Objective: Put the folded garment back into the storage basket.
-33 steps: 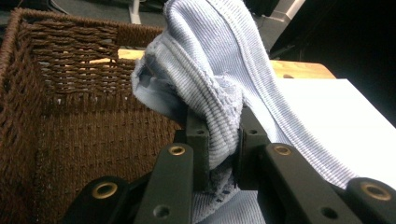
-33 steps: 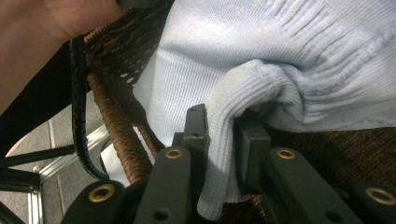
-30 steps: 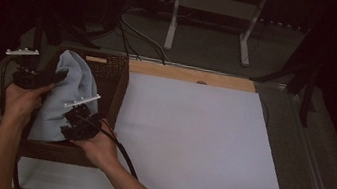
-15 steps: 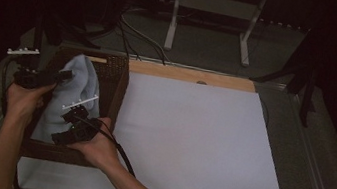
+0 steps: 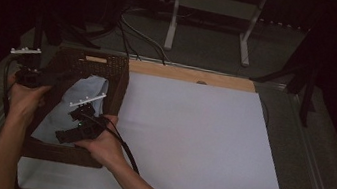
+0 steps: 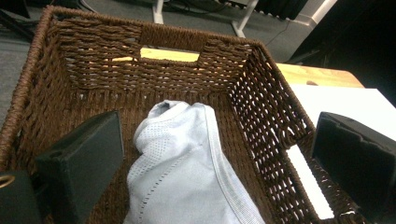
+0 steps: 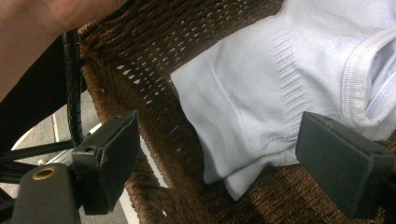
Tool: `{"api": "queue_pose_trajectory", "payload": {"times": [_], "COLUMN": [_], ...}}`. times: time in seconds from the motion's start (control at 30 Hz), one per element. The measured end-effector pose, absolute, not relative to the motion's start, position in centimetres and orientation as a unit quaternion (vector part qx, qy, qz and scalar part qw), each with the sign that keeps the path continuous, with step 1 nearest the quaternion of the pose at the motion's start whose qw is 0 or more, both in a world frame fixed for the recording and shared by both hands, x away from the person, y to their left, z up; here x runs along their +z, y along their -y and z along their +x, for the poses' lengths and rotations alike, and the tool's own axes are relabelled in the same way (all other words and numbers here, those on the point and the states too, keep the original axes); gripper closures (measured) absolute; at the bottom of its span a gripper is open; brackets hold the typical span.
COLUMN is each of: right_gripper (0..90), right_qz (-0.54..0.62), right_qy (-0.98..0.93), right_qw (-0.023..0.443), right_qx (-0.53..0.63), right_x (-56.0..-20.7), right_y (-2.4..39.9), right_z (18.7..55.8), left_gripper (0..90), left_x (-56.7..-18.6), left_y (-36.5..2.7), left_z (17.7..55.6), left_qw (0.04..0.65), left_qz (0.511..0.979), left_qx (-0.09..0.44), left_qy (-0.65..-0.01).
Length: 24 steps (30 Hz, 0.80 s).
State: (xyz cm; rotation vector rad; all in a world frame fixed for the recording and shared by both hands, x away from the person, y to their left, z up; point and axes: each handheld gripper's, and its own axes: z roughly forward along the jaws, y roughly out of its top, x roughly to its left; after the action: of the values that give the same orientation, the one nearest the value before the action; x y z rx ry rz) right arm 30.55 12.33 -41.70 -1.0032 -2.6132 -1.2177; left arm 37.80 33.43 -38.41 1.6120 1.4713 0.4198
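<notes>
Both of my grippers have just been opening. A second ago each was pinched on the shirt [image 5: 74, 105]; now the left gripper [image 5: 50, 76] stands with its jaws wide apart and nothing pressed between them, and in the left gripper view the shirt [image 6: 187, 172] lies free in the gap below. The right gripper [image 5: 73, 128] is also spread wide; in the right gripper view the shirt [image 7: 289, 88] sits between and beyond the jaws, with neither pad on it. Compared with the earlier pictures, the cloth has dropped from its bunched, lifted shape and has settled lower in the basket [image 5: 120, 84].

I read that as the release: the shirt is in the basket, so the placing step looks done, and what remains is to lift both grippers out without snagging the fabric.

The shirt lies on the basket floor, at the left end of the desk [image 5: 189, 143]. In the high view its long axis runs from the far right of the basket interior down toward the near left. The end with the ribbed trim rides up against the far wall; the near end lies flatter toward me. I can't tell whether that trim is collar or hem.
</notes>
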Motion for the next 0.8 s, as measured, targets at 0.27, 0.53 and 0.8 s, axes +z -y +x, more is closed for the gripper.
{"api": "queue_pose_trajectory", "payload": {"times": [0.27,0.53,0.8], "right_gripper": [13.2,12.5,12.1], "right_qz": [-0.323,-0.319,-0.315], "right_qy": [0.854,0.852,0.851], "right_qw": [0.044,0.039,0.031], "right_qx": [-0.407,-0.414,-0.420], "right_x": [-41.5,-41.2,-40.7], "right_y": [-12.0,-11.3,-10.5], "right_z": [30.6,30.8,30.9], "left_gripper": [1.1,1.1,1.1], "left_x": [-38.5,-38.4,-38.3], "left_y": [-33.0,-32.4,-32.2], "left_z": [37.8,37.8,37.6], "left_qw": [0.433,0.431,0.431], "left_qz": [0.659,0.664,0.665], "left_qx": [0.178,0.189,0.190], "left_qy": [-0.588,-0.581,-0.580]}}
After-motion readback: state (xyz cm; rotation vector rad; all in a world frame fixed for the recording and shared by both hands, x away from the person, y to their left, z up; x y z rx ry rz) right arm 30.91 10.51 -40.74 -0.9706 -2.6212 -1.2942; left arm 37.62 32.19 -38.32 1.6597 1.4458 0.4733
